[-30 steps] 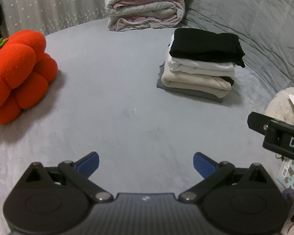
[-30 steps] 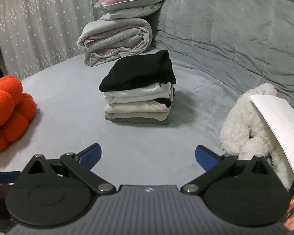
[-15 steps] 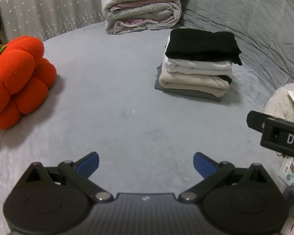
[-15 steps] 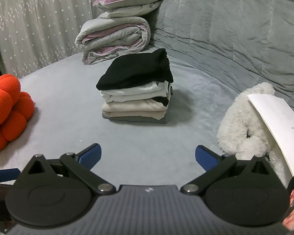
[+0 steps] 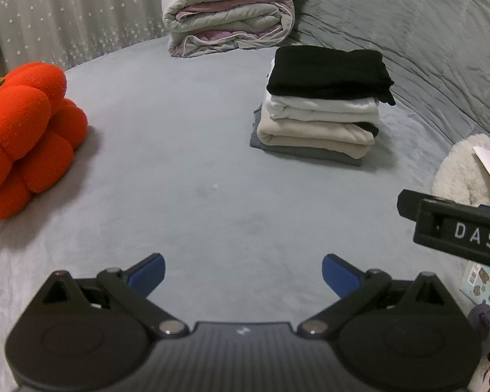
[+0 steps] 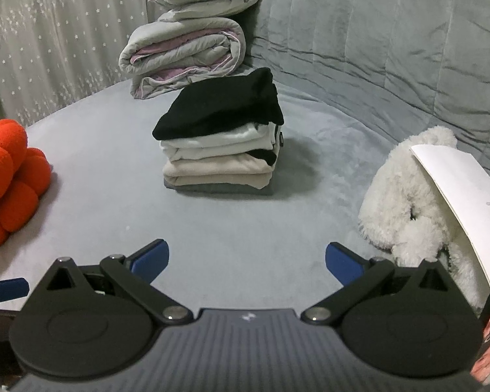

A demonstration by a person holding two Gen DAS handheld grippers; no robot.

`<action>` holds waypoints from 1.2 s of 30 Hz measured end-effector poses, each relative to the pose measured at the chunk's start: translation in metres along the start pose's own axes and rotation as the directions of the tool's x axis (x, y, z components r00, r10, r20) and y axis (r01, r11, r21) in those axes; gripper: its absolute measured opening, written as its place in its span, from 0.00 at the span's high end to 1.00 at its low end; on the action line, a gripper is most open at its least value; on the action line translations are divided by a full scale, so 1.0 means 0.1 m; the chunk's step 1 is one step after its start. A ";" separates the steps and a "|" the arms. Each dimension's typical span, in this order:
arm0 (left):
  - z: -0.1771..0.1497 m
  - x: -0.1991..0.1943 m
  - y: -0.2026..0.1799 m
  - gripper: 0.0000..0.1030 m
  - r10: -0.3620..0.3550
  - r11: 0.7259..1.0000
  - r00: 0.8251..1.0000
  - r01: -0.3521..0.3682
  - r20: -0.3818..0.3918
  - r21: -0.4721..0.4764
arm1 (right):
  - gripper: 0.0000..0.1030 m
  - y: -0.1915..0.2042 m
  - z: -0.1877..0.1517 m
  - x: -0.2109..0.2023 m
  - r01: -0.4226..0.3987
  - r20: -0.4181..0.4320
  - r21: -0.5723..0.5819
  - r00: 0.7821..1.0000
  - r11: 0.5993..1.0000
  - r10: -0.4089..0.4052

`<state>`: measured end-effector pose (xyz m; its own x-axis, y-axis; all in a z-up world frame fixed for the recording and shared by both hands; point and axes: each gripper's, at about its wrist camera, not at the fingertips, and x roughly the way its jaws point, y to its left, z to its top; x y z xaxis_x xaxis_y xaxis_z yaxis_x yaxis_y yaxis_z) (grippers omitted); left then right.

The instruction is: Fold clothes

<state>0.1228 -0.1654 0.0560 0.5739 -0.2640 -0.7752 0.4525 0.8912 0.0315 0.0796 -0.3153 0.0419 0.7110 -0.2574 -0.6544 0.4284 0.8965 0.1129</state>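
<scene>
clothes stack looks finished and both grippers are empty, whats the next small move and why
Probably lift both grippers back and look for another garment. The left gripper and right gripper are open and hold nothing over bare bed. The stack sits folded with the black piece on top, and no loose clothing shows in either view.

1. A neat pile of folded clothes (image 6: pixel 220 150) sits on the grey bed (image 6: pixel 277 228);
2. the black piece (image 6: pixel 222 109) lies on top;
3. white (image 6: pixel 215 145) and cream (image 6: pixel 219 171) pieces come next;
4. a grey piece (image 6: pixel 225 189) lies at the bottom.
</scene>
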 end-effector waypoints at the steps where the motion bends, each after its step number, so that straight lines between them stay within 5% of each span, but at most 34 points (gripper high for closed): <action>1: 0.00 0.00 0.00 0.01 -0.001 1.000 1.000 0.001 0.000 0.002 | 0.00 0.00 0.00 0.00 0.001 0.000 -0.001 1.000 1.000 -0.001; 36: -0.01 0.02 -0.05 0.01 -0.025 1.000 1.000 0.025 -0.010 0.010 | 0.00 -0.08 0.02 0.01 0.000 -0.007 0.003 1.000 1.000 0.000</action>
<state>0.1208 -0.1698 0.0535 0.5554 -0.2823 -0.7822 0.4736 0.8806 0.0185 0.0779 -0.3233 0.0414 0.7071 -0.2551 -0.6595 0.4303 0.8954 0.1149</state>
